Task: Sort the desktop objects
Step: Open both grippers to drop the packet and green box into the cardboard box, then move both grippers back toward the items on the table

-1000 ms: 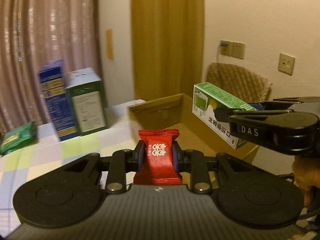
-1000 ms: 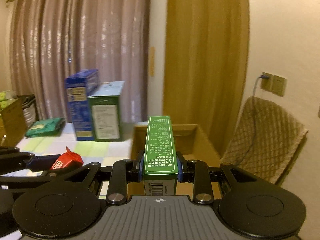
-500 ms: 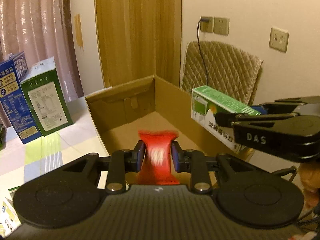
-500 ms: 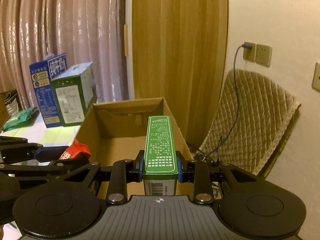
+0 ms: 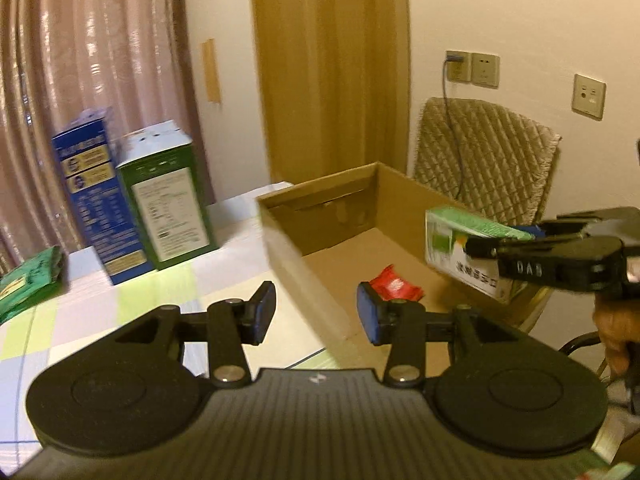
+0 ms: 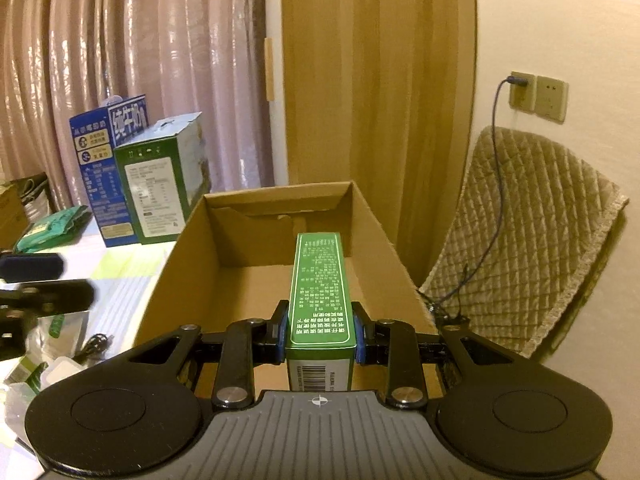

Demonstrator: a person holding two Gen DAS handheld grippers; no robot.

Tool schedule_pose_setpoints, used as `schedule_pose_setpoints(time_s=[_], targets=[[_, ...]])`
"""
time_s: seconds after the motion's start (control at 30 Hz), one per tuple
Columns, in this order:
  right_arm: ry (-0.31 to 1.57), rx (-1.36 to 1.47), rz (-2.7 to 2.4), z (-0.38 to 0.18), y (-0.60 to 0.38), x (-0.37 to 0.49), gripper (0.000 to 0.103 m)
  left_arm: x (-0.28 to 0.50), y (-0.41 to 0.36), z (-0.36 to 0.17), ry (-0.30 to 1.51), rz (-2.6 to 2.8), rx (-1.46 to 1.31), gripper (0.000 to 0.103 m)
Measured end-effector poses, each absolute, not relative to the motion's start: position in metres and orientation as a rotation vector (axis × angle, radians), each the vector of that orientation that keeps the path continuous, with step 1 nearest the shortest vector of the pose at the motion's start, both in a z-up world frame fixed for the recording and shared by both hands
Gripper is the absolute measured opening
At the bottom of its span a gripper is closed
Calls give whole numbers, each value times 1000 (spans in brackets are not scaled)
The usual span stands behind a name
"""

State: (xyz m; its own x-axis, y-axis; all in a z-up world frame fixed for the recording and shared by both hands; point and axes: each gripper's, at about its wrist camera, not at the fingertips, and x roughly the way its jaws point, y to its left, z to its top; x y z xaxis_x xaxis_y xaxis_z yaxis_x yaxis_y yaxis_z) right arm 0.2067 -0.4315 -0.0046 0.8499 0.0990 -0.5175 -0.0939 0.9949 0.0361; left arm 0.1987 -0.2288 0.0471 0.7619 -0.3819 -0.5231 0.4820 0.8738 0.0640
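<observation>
- Red foil marked the candy packet [image 5: 394, 285], which lay on the floor of the cardboard box [image 5: 320, 216], at centre right of the left wrist view, just past the right pad of the left claw [image 5: 316, 312].
- Nothing sat between that claw's blue pads: its jaws had just been opening and stood apart, clear of the packet.
- Green and long, the carton [image 6: 321, 296] was clamped across its narrow sides by the right claw [image 6: 320, 332], whose jaws were closed tight on it.
- Its long axis ran straight ahead along the fingers, toward the far wall of the box, in the middle of the right wrist view.
- Seen from the left wrist camera, the same carton [image 5: 468, 256] hung at the right edge of the frame above the near right rim of the box, with a person's hand [image 5: 616, 328] behind the claw.
- By my judgement the coming move turned on this: the carton already hung over the open box, lengthwise with the box's depth, so the right hand was the one placed to lower and release it.
- The packet lay to the left of that drop line, apparently not under the carton.
- Outward on the counter [image 5: 132, 292] a blue box [image 5: 96, 204] and a green box [image 5: 168, 196] stood upright side by side at the left of the frame, and a green pouch [image 5: 32, 276] lay flat at the far left edge.
- A quilted chair back [image 6: 532, 240] stood to the right of the box, by the wall.
</observation>
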Motion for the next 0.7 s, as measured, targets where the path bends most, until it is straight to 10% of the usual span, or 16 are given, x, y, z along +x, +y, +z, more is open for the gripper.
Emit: schedule_pose_setpoints(time_s=[0.17,0.7], targets=[[516,53,118,0,-434,210,52,183,-195,46,543,-440,214,41],[404,24,223,57,-369,138,77,129,-60,41,566,-253,89,59]])
